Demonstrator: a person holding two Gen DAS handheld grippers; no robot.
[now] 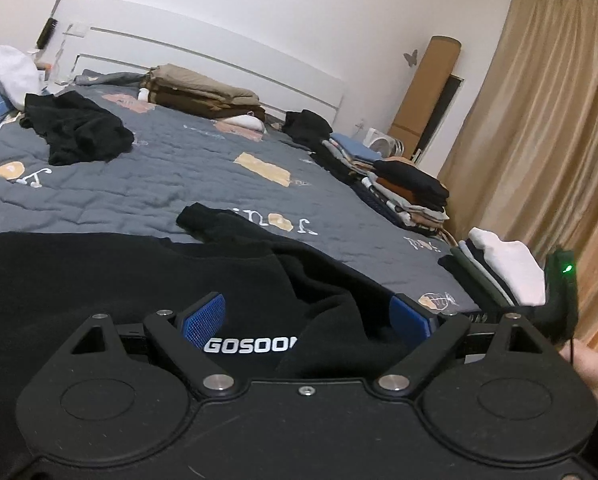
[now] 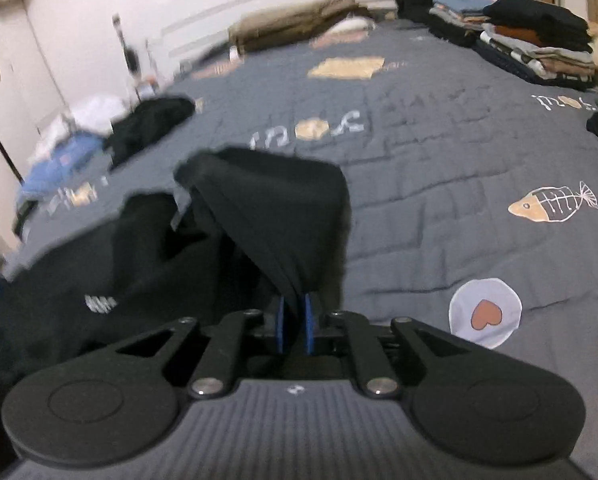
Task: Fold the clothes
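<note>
- The left gripper hovers with jaws spread wide over the black sweatshirt, which lies on the bed.
- The right gripper has its jaws clamped on a fold of the sweatshirt, lifted off the quilt.

A grey quilted bed is carrying a spread black sweatshirt, a crumpled black garment, folded brown bedding and folded clothing stacks lining its far edge.
</note>
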